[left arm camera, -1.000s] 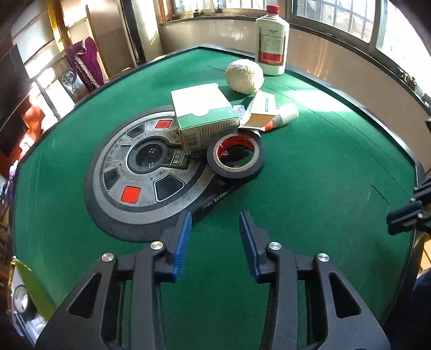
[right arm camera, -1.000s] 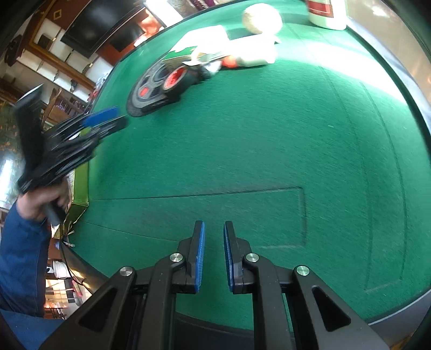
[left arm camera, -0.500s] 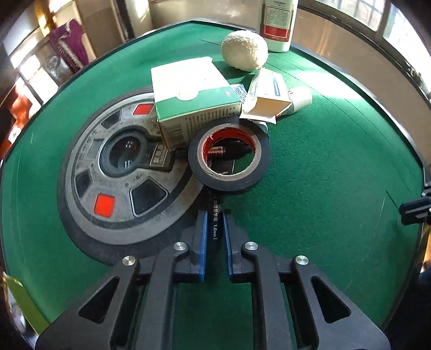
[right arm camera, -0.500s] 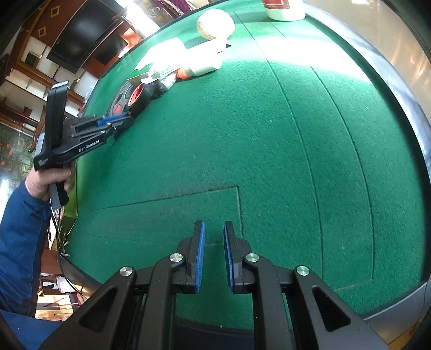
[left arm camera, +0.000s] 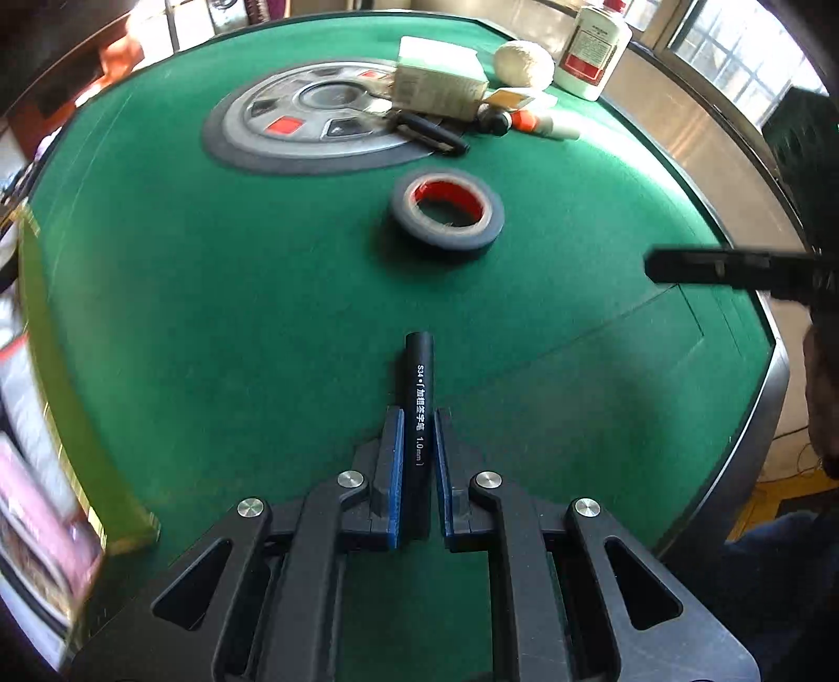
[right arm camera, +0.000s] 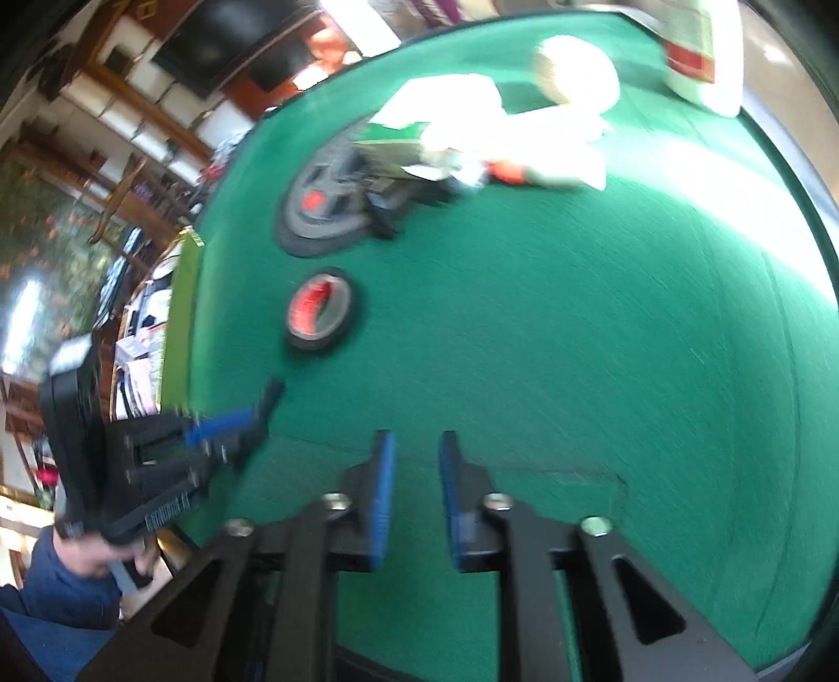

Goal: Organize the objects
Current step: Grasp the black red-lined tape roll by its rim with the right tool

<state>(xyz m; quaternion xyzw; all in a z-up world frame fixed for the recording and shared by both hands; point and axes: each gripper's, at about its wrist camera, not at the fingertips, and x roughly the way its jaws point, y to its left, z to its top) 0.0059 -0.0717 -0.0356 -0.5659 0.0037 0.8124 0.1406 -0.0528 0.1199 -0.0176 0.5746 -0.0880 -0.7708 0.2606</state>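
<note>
A black pen (left arm camera: 418,388) is clamped between the blue pads of the left claw (left arm camera: 418,467), its barrel pointing forward over the green counter (left arm camera: 251,294). A roll of black tape (left arm camera: 447,215) is seen lying flat ahead, apart from the cluster of a green-and-white box (left arm camera: 439,86), a white ball (left arm camera: 524,64) and a white bottle (left arm camera: 595,50). The right claw (right arm camera: 417,503) is held empty, its pads slightly parted, above the counter's near edge.

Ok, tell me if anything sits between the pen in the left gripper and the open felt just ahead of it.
Nothing visible does. The left gripper is shut on the black pen, and bare green felt stretches ahead of its tip. The nearest thing, the black tape roll, lies flat farther on and slightly right, apart from the pen.
</note>
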